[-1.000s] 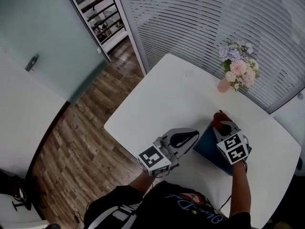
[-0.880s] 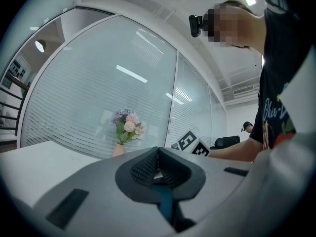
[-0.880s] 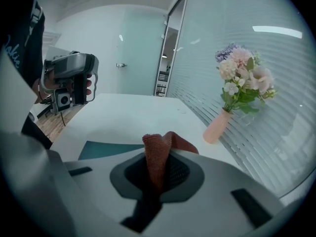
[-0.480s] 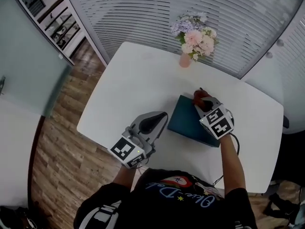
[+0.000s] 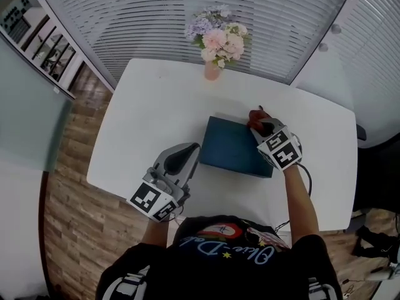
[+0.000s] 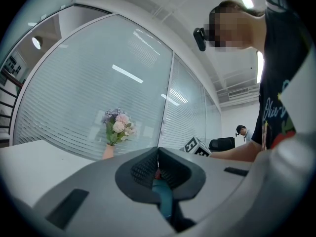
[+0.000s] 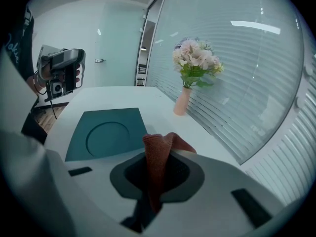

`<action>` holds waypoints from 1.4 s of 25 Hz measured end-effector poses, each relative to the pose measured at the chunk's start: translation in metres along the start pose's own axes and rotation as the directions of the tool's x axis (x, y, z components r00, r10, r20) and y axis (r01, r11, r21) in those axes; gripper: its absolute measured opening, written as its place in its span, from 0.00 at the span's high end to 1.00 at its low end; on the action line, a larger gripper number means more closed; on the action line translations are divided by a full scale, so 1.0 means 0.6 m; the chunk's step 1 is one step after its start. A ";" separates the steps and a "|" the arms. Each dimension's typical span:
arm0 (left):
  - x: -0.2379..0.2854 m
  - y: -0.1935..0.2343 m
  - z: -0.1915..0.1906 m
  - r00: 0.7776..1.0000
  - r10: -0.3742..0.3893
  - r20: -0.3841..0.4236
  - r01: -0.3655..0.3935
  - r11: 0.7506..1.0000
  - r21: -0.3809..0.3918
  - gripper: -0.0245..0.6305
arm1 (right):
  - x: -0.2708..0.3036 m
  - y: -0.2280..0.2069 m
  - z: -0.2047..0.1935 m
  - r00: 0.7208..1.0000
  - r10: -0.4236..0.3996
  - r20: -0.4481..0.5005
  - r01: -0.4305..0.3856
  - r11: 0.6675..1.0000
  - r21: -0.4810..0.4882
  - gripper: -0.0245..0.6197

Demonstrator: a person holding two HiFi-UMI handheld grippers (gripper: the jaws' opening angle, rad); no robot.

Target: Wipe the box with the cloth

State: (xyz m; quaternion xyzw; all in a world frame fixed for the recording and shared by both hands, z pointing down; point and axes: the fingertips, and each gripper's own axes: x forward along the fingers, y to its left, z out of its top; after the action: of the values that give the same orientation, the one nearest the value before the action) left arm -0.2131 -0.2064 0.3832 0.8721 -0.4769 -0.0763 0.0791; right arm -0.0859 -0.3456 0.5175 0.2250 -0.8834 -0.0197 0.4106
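Observation:
A flat dark teal box (image 5: 234,147) lies on the white table (image 5: 156,105); in the right gripper view the box (image 7: 106,132) shows a round recess in its lid. My right gripper (image 5: 261,125) is over the box's far right corner, shut on a rust-red cloth (image 5: 256,117) that sticks up between the jaws as a folded cloth (image 7: 158,157). My left gripper (image 5: 185,155) is shut and holds nothing, just left of the box's near left edge; in its own view the left gripper (image 6: 158,169) has its jaws closed together.
A pink vase of pastel flowers (image 5: 215,45) stands at the table's far edge. White slatted blinds (image 5: 187,11) run behind the table. Wood floor (image 5: 69,167) lies to the left. A second person sits far off in the left gripper view.
The head camera has swung, so the table and box shifted left and up in view. The right gripper with the cloth stays at the box's far right corner; the left stays beside the box.

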 end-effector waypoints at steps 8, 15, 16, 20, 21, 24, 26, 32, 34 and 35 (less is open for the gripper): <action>0.007 -0.011 0.006 1.000 -0.013 0.004 0.013 1.000 0.014 0.96 | -0.048 -0.044 -0.069 0.997 -0.078 -0.011 0.079 0.988 0.131 0.92; 0.005 -0.014 0.010 1.000 -0.019 0.007 0.019 1.000 0.024 0.96 | -0.063 -0.066 -0.097 0.987 -0.159 0.005 0.155 0.965 0.214 0.92; 0.004 -0.013 0.010 1.000 -0.018 0.009 0.018 1.000 0.025 0.96 | -0.065 -0.071 -0.098 0.985 -0.175 0.001 0.170 0.960 0.222 0.92; -0.002 -0.013 0.012 1.000 -0.015 0.017 0.015 1.000 0.028 0.96 | -0.103 -0.103 -0.056 0.949 -0.305 0.079 0.272 0.920 0.283 0.92; -0.004 -0.011 0.011 1.000 -0.011 0.019 0.010 1.000 0.026 0.96 | -0.116 -0.108 -0.034 0.935 -0.335 0.116 0.292 0.913 0.285 0.92; -0.007 -0.008 0.007 1.000 -0.003 0.022 0.003 1.000 0.020 0.96 | -0.138 -0.094 0.050 0.904 -0.355 0.236 0.299 0.922 0.245 0.92; -0.009 -0.009 0.006 1.000 -0.003 0.027 0.003 1.000 0.018 0.96 | -0.129 -0.061 0.108 0.898 -0.315 0.305 0.270 0.946 0.181 0.92; -0.017 -0.018 0.013 0.999 0.002 0.048 -0.002 1.000 0.013 0.96 | -0.021 0.098 0.210 0.938 -0.050 0.344 0.079 0.995 -0.069 0.92; -0.027 -0.014 0.016 0.998 0.017 0.056 -0.018 1.000 0.013 0.96 | 0.012 0.144 0.212 0.952 0.021 0.306 0.024 0.990 -0.142 0.92; -0.032 -0.012 0.016 0.998 0.025 0.058 -0.025 1.000 0.013 0.96 | 0.027 0.162 0.207 0.961 0.053 0.270 -0.005 0.984 -0.178 0.92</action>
State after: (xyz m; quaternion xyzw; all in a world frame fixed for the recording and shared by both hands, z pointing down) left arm -0.2194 -0.1872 0.3733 0.8640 -0.4903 -0.0972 0.0604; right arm -0.2231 -0.2832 0.4682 0.1701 -0.9297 -0.1223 0.3029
